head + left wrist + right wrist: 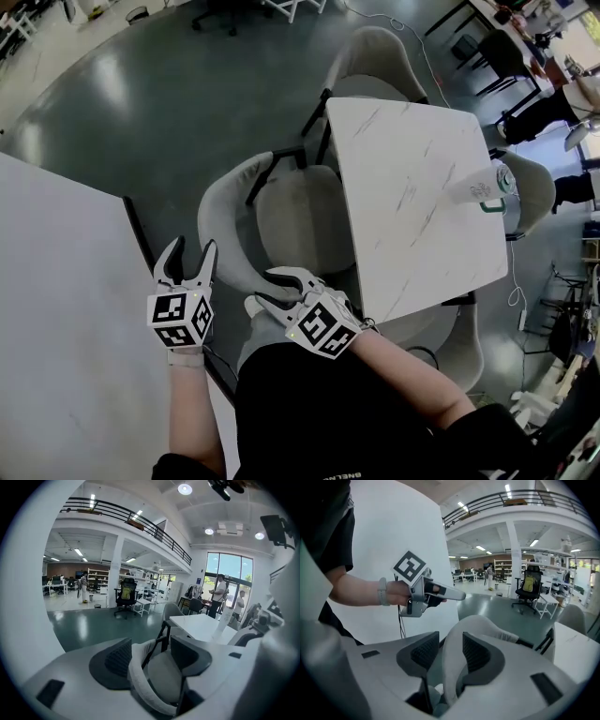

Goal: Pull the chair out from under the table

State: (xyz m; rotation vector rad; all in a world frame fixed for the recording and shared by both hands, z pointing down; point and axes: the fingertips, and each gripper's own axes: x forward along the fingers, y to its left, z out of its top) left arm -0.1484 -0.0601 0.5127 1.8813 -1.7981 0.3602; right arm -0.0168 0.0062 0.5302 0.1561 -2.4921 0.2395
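Starting at our own hands, both grippers have their jaws spread and neither pinches anything. In the right gripper (259, 287) view the padded rim of the chair (225, 192) back stands upright between the pads, close against the right pad with a gap on the left. The left gripper (193, 251) view shows the same rim (140, 681) slanting between its pads, near the left one, with seat showing through the gap on the right. So the back lies straight ahead of both sets of jaws. Its curved top edge runs across from one gripper to the other, and the right looks set deeper over it. We judge that closing on the rim comes first, then a pull away from the table (412, 178).

The chair is a pale grey upholstered shell with a wraparound back, a soft rolled edge and thin black legs. Its seat (300, 220) is tucked against the near side of the white, faintly veined table, its front edge under the top.
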